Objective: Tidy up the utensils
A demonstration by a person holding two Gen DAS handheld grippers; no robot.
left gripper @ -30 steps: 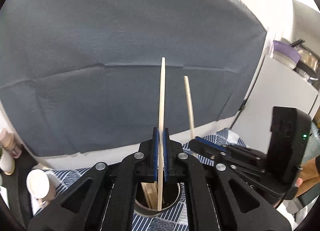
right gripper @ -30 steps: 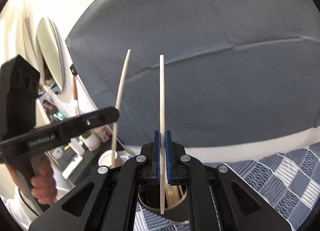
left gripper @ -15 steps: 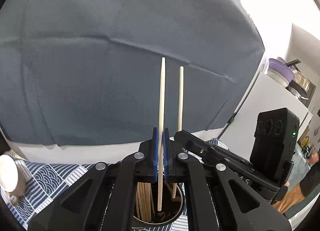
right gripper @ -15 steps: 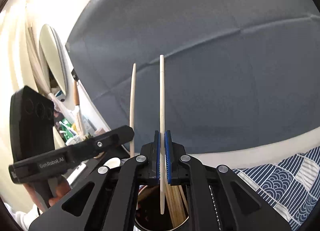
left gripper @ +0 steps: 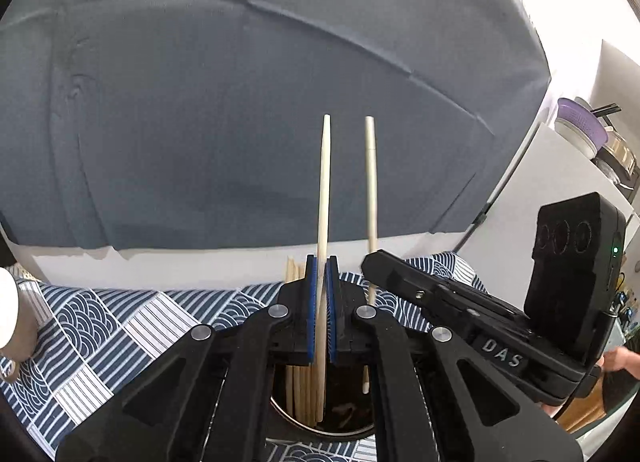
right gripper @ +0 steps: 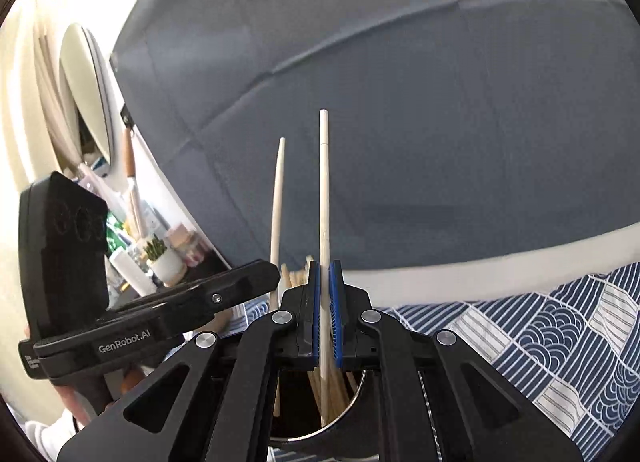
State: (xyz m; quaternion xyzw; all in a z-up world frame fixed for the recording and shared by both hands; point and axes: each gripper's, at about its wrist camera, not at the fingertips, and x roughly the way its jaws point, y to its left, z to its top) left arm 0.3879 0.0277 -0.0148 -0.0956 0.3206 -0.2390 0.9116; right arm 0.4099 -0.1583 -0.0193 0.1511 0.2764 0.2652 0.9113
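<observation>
At lower centre of both views, the left gripper point(left gripper: 319, 316) and right gripper point(right gripper: 327, 316) are each clenching an upright chopstick point(left gripper: 323, 197), lower tips inside the metal cup point(left gripper: 348, 428) on the desk's patterned cloth point(left gripper: 100, 326).

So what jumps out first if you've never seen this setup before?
Two pale chopsticks standing upright against a grey backdrop: the left gripper pinches the left chopstick, and the right gripper pinches the right chopstick. Their lower ends dip into a round metal holder already holding chopsticks, on a blue-and-white patterned cloth.
</observation>
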